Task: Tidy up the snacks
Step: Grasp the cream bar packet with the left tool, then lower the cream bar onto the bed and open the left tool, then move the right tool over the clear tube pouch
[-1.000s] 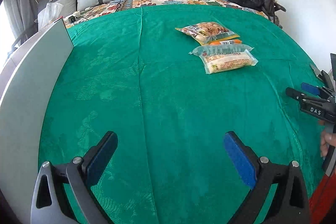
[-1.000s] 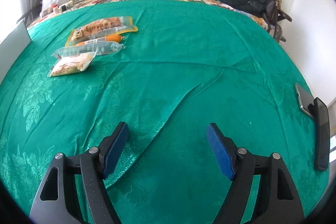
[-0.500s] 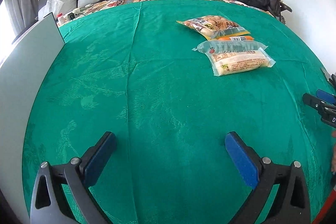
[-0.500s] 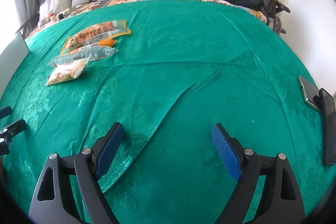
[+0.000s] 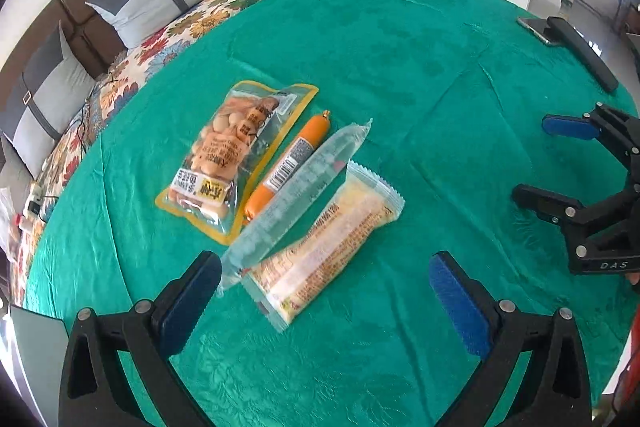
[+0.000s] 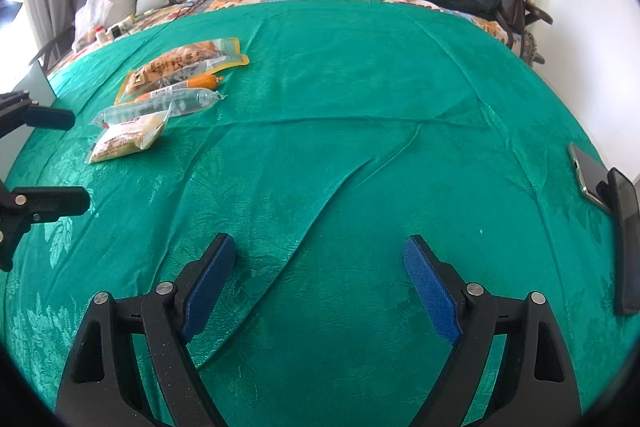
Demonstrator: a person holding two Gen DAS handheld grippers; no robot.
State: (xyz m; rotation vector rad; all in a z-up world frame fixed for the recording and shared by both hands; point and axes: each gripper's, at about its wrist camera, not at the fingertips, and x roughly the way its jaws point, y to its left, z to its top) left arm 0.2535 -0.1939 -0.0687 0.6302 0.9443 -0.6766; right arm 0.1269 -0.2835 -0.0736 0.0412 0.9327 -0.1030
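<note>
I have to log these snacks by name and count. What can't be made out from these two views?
- Clear tube pack, left wrist view: glare hides its contents.
- Orange sausage: tube pack overlaps one side.
- Yellow-edged pouch: print too small.
- Pale wrapped bar, right wrist view: too small.

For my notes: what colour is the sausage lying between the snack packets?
Orange, with a white barcode label: the sausage shows best in the left wrist view.
</note>
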